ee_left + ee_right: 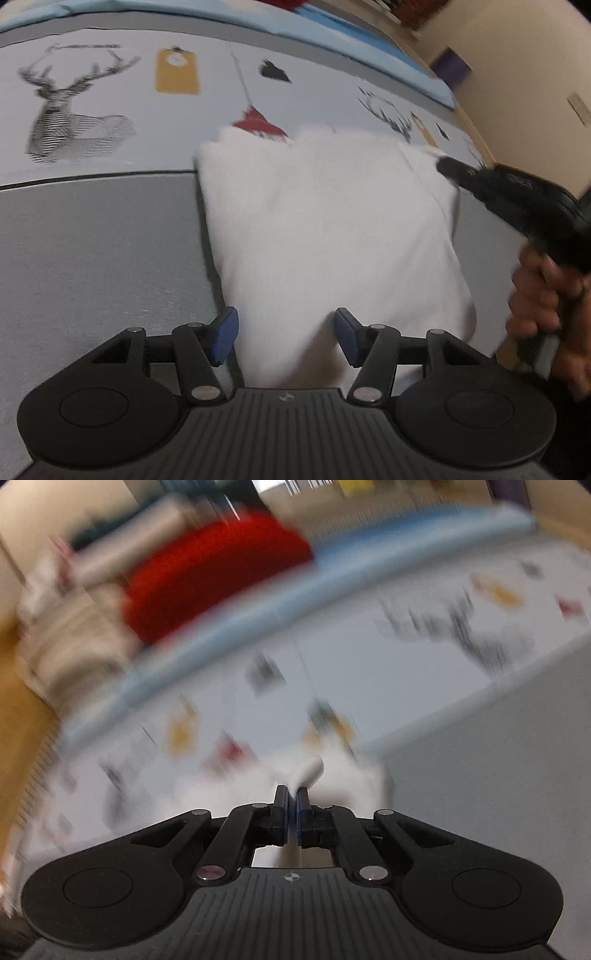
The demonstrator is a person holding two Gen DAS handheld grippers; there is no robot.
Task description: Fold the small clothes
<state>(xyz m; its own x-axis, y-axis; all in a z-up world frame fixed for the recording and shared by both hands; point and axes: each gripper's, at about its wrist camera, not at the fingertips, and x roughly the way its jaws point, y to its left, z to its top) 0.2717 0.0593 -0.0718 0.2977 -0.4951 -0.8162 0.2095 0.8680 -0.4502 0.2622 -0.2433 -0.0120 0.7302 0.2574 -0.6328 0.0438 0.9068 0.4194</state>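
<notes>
A white garment (332, 221) lies folded into a rough rectangle on the printed bedsheet (110, 92). My left gripper (286, 334) stands open at the garment's near edge; the cloth passes between its blue pads (226, 334) without being pressed. My right gripper (448, 168) reaches in from the right, held by a hand (546, 291), and sits at the garment's far right corner. In the blurred right wrist view, the right gripper (292, 794) is shut, with a fold of the white garment (312, 771) rising from between its tips.
The sheet carries deer, tag and lamp prints, with a grey band (92, 258) at the near left. A light blue border (369, 48) runs along the far edge. A red cushion-like object (214, 576) lies beyond it, and a beige wall (517, 74) stands on the right.
</notes>
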